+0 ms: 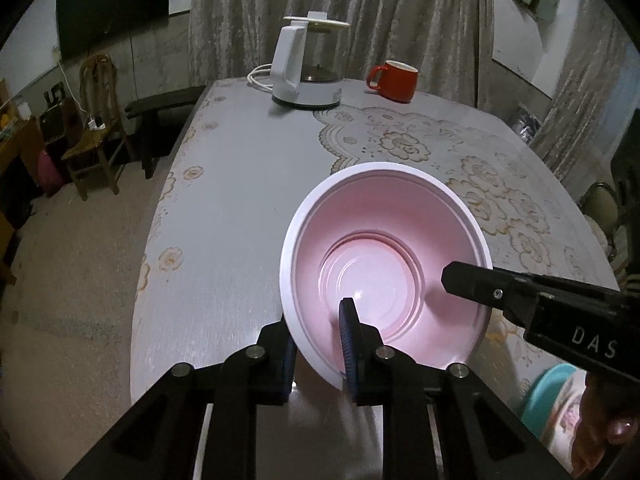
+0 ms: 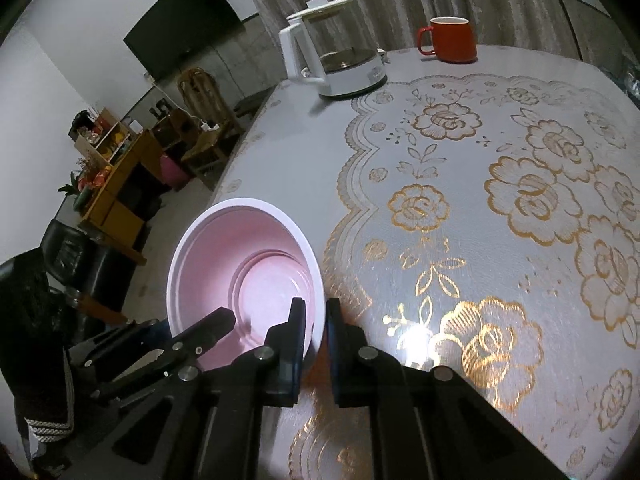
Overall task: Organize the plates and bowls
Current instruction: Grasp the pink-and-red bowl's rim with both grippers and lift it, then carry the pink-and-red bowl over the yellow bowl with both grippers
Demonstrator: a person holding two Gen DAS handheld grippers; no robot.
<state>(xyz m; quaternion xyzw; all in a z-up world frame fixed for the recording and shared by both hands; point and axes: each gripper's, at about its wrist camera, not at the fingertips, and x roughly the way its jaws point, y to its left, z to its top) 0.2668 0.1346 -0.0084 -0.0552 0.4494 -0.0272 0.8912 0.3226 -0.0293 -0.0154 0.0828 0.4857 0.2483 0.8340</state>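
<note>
A pink bowl (image 1: 384, 264) with a white rim hangs tilted over the near part of the table, gripped from both sides. My left gripper (image 1: 318, 344) is shut on its near-left rim, one pad inside the bowl and one outside. My right gripper (image 1: 476, 288) reaches in from the right, and one black finger lies inside the bowl. In the right wrist view the pink bowl (image 2: 248, 276) sits at lower left. There my right gripper (image 2: 316, 336) is shut on its right rim, and my left gripper (image 2: 192, 322) clamps the opposite side.
A white electric kettle (image 1: 304, 68) and a red mug (image 1: 394, 80) stand at the far end of the floral tablecloth (image 2: 500, 200). A teal dish (image 1: 556, 396) shows at the lower right beside a person's hand (image 1: 600, 444). Wooden chairs (image 1: 96, 136) stand off the table's left side.
</note>
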